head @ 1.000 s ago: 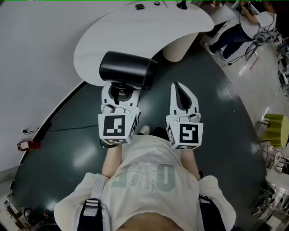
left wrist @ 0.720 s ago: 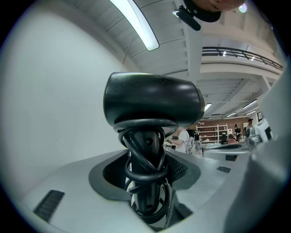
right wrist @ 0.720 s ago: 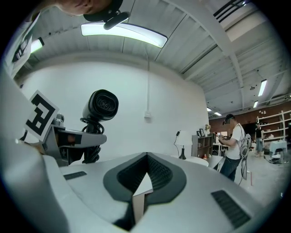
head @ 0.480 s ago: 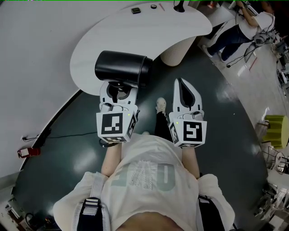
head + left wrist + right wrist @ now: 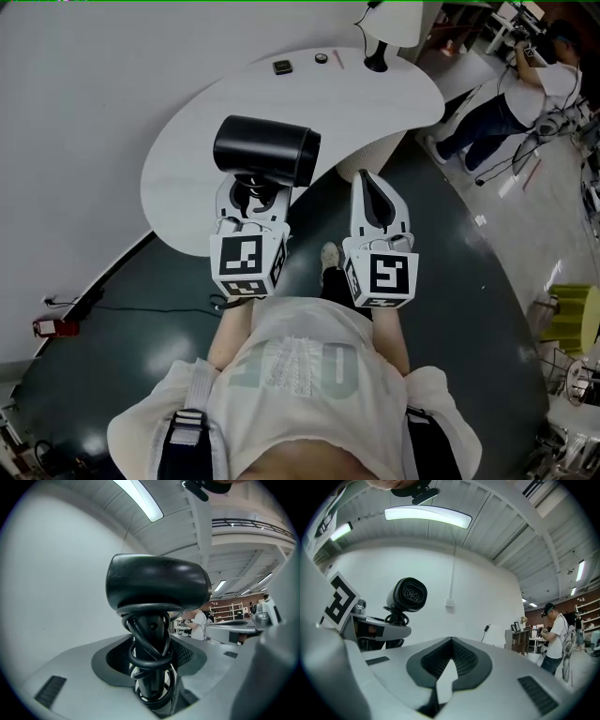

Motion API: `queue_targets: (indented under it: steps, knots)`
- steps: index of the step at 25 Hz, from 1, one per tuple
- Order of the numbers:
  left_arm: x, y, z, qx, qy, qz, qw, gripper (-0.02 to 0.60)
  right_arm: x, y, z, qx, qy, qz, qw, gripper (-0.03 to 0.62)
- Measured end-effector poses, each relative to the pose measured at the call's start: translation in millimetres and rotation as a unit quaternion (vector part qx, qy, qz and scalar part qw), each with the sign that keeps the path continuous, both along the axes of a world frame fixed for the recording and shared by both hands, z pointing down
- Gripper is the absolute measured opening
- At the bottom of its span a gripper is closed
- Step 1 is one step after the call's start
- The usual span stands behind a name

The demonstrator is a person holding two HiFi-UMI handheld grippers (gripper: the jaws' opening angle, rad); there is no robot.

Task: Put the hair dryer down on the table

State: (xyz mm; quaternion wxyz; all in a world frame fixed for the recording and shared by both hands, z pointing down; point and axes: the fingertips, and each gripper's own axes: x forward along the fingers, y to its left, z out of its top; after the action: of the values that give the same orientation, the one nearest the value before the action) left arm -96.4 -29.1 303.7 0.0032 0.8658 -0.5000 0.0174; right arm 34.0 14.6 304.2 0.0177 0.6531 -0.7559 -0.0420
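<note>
The black hair dryer [image 5: 265,148] stands upright in my left gripper [image 5: 251,197], barrel lying crosswise over the near edge of the white curved table [image 5: 187,178]. In the left gripper view the dryer's barrel [image 5: 157,583] fills the middle, and the jaws are shut on its handle [image 5: 151,658], which has black cord wound round it. My right gripper [image 5: 375,192] hangs beside it over the dark floor, jaws closed to a point with nothing in them. From the right gripper [image 5: 451,641] view I see the dryer's rear grille [image 5: 408,594] up to the left.
At the table's far end lie a small black item [image 5: 282,67], a small round thing [image 5: 322,58] and a lamp base [image 5: 376,66]. The table's white pedestal [image 5: 380,150] stands right of the dryer. A person [image 5: 525,84] works at far right; a yellow bin [image 5: 577,314] sits lower right.
Both grippers have moved forward toward the table. The dryer now sits further over the tabletop than before. The left grip on the handle is unchanged and the right jaws stay closed.
</note>
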Motion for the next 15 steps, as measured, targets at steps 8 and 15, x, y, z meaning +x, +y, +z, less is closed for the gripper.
queue_targets:
  steps: [8, 15]
  knots:
    - [54.6, -91.1, -11.3, -0.009, -0.002, -0.034, 0.9994, 0.216, 53.9, -100.5, -7.0, -0.02, 0.0, -0.046, 0.999, 0.003]
    - [95.2, -162.8, -17.1, -0.009, -0.005, -0.072, 0.9974, 0.216, 94.6, -181.7, -3.7, -0.035, -0.003, -0.091, 0.995, 0.003]
